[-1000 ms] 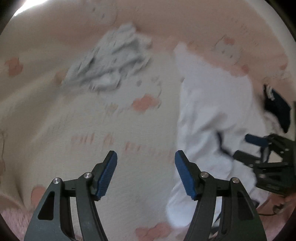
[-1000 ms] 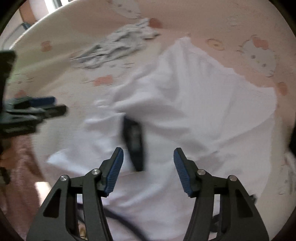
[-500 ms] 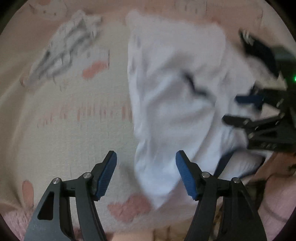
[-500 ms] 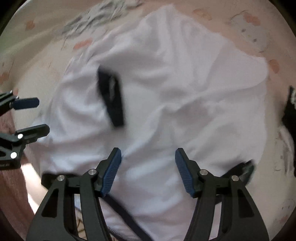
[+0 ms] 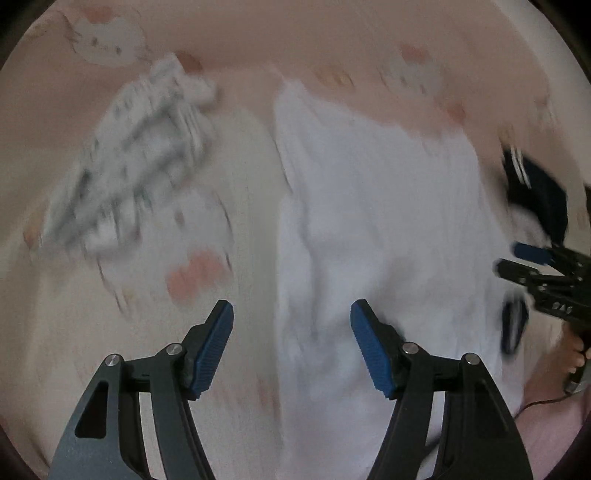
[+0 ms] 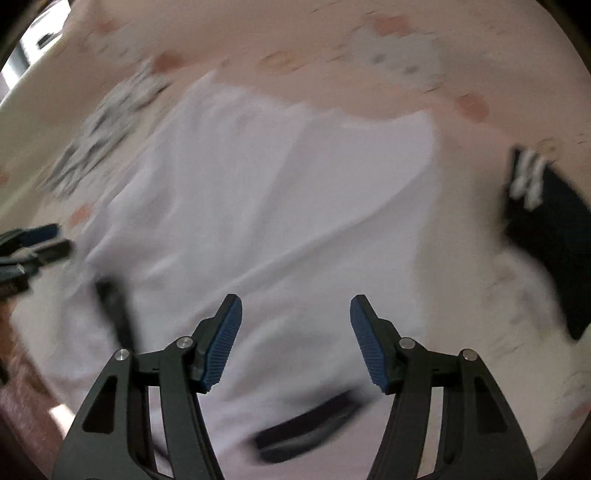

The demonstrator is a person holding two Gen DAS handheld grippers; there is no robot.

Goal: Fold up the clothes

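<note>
— Both views have swung since a second ago; what lies where?
— Leftmost a crumpled grey patterned garment (image 5: pixel 136 162), then the white shirt (image 6: pixel 266 206) spread on the pink bedsheet (image 5: pixel 332 33), a dark garment (image 6: pixel 550 236) rightmost.
— And the tongs?
— Left tongs (image 5: pixel 291 347) gape empty; right tongs (image 6: pixel 295 341) open, empty above the shirt.

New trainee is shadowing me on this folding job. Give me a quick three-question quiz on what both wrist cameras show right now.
1. True or false: the left gripper is clamped on the white garment.
2. Which lies nearest the right gripper: A the grey patterned garment, B the white garment, C the dark garment?
3. Fill in: the clothes lie on a pink ___.

Key: 1 false, its jaws are open; 2 B; 3 bedsheet.
</note>
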